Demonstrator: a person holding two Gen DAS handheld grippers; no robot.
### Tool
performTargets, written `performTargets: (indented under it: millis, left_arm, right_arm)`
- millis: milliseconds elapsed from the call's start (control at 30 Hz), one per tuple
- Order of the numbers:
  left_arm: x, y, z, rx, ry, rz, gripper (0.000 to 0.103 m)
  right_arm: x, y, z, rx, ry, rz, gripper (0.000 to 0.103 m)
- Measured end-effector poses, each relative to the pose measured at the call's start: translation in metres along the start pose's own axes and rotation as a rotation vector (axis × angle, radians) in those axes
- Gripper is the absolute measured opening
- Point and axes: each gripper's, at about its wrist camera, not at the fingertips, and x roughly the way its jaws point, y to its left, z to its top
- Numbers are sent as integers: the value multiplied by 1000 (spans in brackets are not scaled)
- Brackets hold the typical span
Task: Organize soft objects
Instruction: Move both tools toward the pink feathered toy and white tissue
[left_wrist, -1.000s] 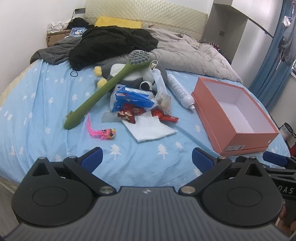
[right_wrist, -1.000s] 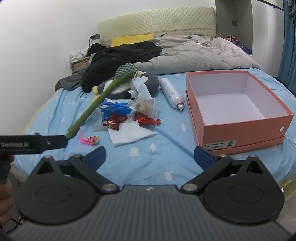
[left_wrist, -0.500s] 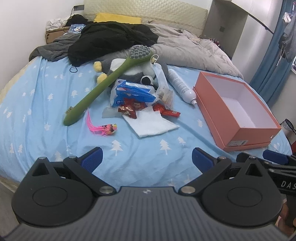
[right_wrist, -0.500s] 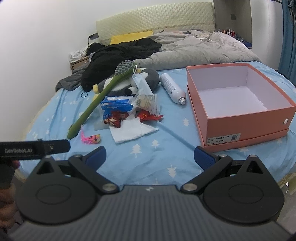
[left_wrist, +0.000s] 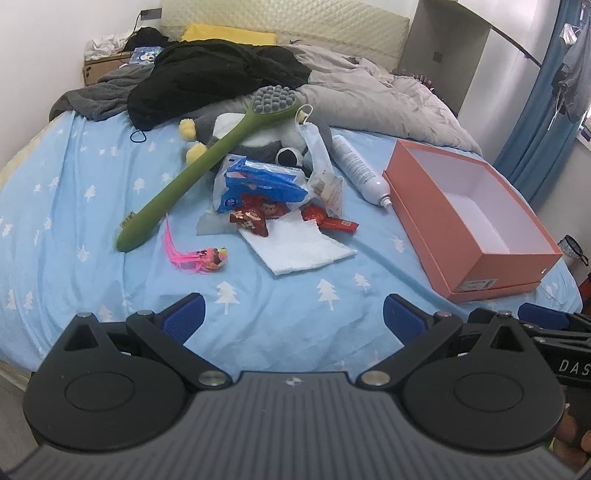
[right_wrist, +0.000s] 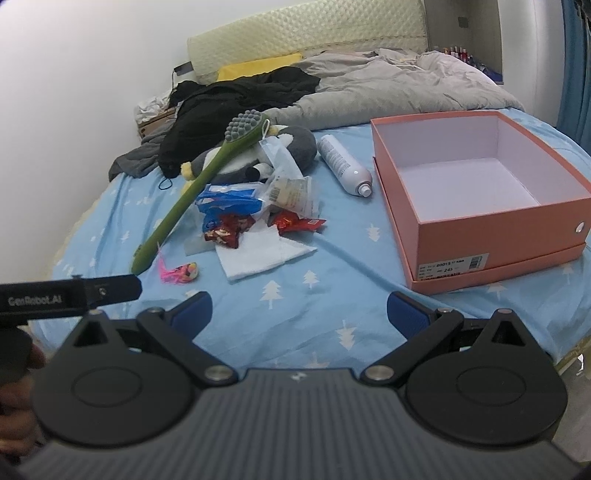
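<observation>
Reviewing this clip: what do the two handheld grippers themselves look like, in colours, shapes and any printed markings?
Both look identical. The left gripper and right gripper each have a matte black ribbed body, two round black discs, angular black linkage arms with silver pivot pins, and blue ribbed pads on the fingertips. White lettering shows on the sides: "GenRobot.AI" on the left gripper in the right wrist view, "DAS" on the right one. No cables visible.

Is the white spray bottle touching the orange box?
Cannot tell. In the left wrist view the white spray bottle nozzle meets the orange box wall; the right wrist view hints at a sliver between them.
</observation>
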Motion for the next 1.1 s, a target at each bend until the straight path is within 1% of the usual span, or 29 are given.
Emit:
performTargets:
  millis: [267, 433, 767, 833, 900, 1000, 1100]
  left_arm:
    - [28, 12, 6, 5, -1, 16, 103]
    - [50, 24, 11, -3, 3, 32, 103]
    - [100, 61, 15, -23, 59, 101, 103]
    - [109, 69, 16, -31, 64, 105, 103]
    - [118, 76, 17, -36, 68, 115, 103]
    - [131, 84, 19, -43, 77, 125, 102]
    - [146, 92, 21, -52, 91, 116, 97]
  right_arm:
    - [27, 3, 4, -17, 19, 21, 101]
    - [52, 9, 6, -41, 39, 31, 101]
    - [106, 26, 6, -89, 97, 81, 99]
    - [118, 29, 7, -105, 108, 96, 92]
    - [131, 33, 8, -120, 121, 104, 90]
    - [148, 38, 9, -132, 130, 120, 90]
    - [164, 43, 12, -167, 124, 128, 90]
